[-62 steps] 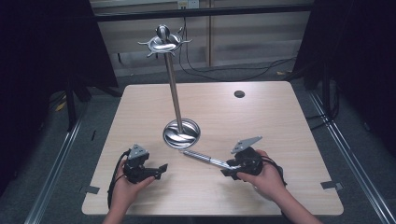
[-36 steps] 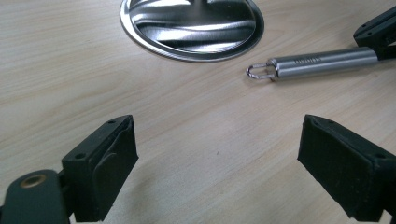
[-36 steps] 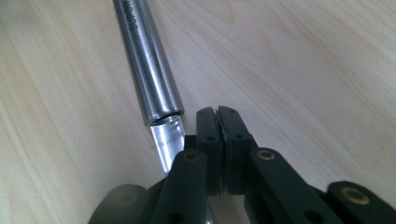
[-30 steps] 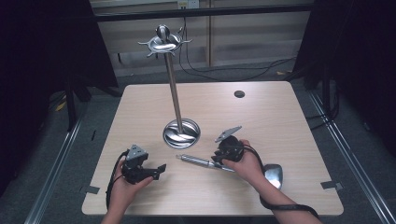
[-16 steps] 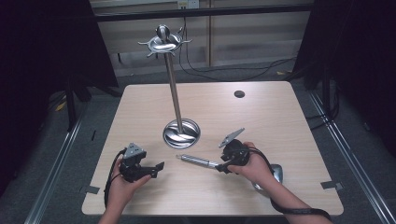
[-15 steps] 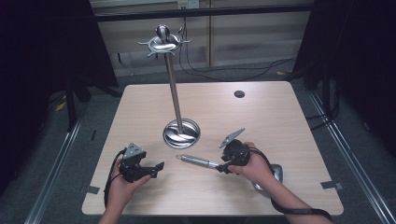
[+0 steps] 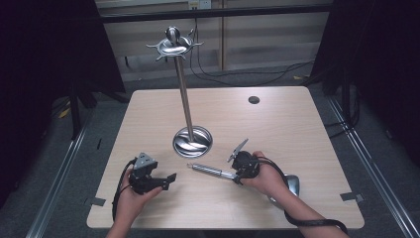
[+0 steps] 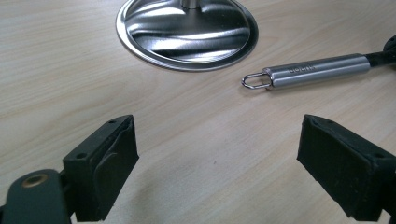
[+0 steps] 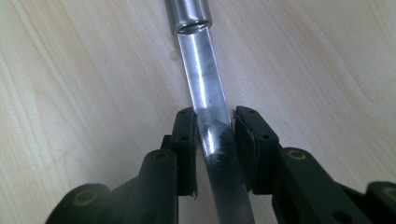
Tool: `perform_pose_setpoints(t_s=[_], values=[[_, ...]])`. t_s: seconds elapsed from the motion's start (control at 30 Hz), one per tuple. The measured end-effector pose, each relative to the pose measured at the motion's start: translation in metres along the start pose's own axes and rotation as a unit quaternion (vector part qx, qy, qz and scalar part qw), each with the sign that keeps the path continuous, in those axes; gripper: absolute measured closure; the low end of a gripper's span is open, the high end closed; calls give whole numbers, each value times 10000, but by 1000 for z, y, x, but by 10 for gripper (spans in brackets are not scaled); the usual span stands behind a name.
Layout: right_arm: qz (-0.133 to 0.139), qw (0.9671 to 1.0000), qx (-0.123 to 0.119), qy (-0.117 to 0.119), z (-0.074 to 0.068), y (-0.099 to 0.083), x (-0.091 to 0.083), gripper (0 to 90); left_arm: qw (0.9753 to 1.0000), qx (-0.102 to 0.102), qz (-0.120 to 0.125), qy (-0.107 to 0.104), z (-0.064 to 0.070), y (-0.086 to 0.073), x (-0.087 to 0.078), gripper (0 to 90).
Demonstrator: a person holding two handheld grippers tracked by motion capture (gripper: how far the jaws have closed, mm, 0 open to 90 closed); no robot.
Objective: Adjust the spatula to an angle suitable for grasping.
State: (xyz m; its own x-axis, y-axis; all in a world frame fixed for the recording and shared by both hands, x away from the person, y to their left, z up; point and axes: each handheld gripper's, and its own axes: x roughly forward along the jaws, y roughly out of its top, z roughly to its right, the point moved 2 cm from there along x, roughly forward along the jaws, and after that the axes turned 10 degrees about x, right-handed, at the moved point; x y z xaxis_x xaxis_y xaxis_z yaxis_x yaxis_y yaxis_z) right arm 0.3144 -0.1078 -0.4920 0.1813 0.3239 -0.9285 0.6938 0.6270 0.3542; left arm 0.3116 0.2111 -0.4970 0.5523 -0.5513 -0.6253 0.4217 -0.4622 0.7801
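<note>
- One shiny metal ladle, thick round handle, flat thin neck, lying just in front of the stand base
- Right gripper pinching the neck
- Left gripper wide, holding nothing

Tall steel utensil stand on light wooden table, round base mid-table, hook crown at top of pole. Steel ladle lying just before base and to its right, ring-ended handle toward the left, bowl near right front, behind right hand. Right gripper on ladle shaft. Left gripper front-left, apart from ladle. Small round dark hole far right of table.
</note>
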Motion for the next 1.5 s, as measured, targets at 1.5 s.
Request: perform_pose_setpoints(t_s=[1.5], values=[[3356,9364,589,838,32,-28,-78,761,9986,19,226,-477,24,16,8,126]])
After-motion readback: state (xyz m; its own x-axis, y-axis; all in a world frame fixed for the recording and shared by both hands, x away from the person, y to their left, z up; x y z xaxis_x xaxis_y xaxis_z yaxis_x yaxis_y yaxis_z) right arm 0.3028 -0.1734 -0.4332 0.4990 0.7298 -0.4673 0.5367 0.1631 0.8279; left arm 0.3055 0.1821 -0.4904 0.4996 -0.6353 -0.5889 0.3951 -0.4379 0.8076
